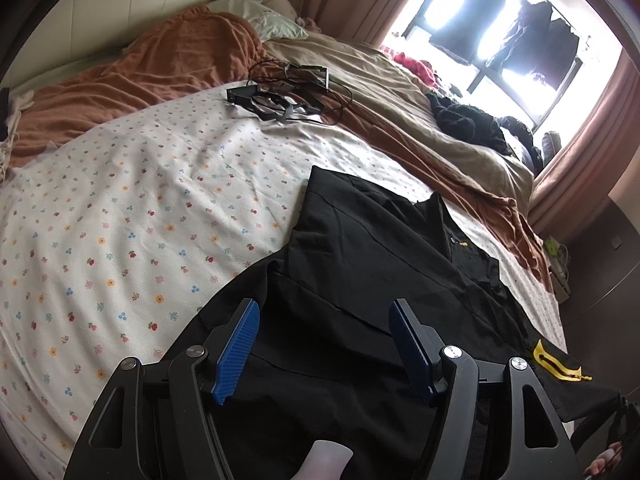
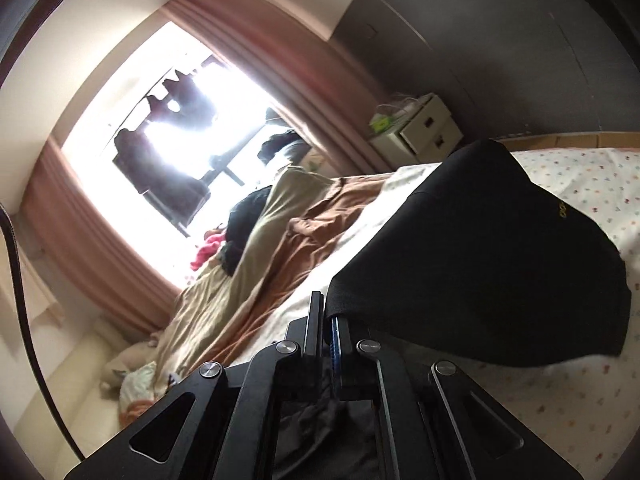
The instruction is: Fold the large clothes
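A large black garment point(image 1: 360, 264) with yellow trim lies partly folded on the floral bed sheet point(image 1: 140, 208). My left gripper point(image 1: 324, 344) is open, its blue pads spread just above the garment's near part, holding nothing. My right gripper point(image 2: 330, 320) is shut on an edge of the same black garment point(image 2: 480, 248) and lifts it above the sheet point(image 2: 580, 184), so the cloth drapes to the right of the closed jaws.
An orange blanket point(image 1: 132, 76) and a beige quilt point(image 1: 360, 76) lie bunched at the far side of the bed. Black frames and cables point(image 1: 288, 92) rest on the sheet. Dark clothes point(image 1: 468, 120) pile near the window. A white drawer unit point(image 2: 424, 128) stands beside the bed.
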Demonstrator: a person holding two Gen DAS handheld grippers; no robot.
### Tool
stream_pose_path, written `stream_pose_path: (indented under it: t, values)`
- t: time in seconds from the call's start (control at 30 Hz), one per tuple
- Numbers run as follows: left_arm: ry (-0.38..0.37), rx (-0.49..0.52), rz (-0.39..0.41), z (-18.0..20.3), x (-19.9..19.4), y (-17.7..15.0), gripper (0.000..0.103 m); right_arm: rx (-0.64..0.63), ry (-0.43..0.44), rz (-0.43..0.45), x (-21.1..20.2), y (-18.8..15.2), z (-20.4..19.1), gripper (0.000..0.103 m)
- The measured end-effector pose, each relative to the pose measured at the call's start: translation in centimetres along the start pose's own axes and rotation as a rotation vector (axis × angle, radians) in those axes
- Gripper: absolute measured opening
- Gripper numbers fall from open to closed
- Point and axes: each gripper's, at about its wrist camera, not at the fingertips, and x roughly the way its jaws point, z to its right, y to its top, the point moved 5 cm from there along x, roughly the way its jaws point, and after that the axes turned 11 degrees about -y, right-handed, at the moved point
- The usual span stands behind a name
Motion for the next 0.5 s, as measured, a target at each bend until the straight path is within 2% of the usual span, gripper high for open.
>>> stream_pose_path:
  t: [0.2,0.5]
  values:
    - [-0.010,-0.019,0.028,-0.5,-1.1,0.7,0.069,-0.052,0.093,-0.045,0.3,-3.3,-6.4,0.005]
    - [-0.051,-0.061,0.038,-1.4,-1.8,1.1,0.069,-0.086,0.165,-0.135,3.8,-8.7,-12.3,0.005]
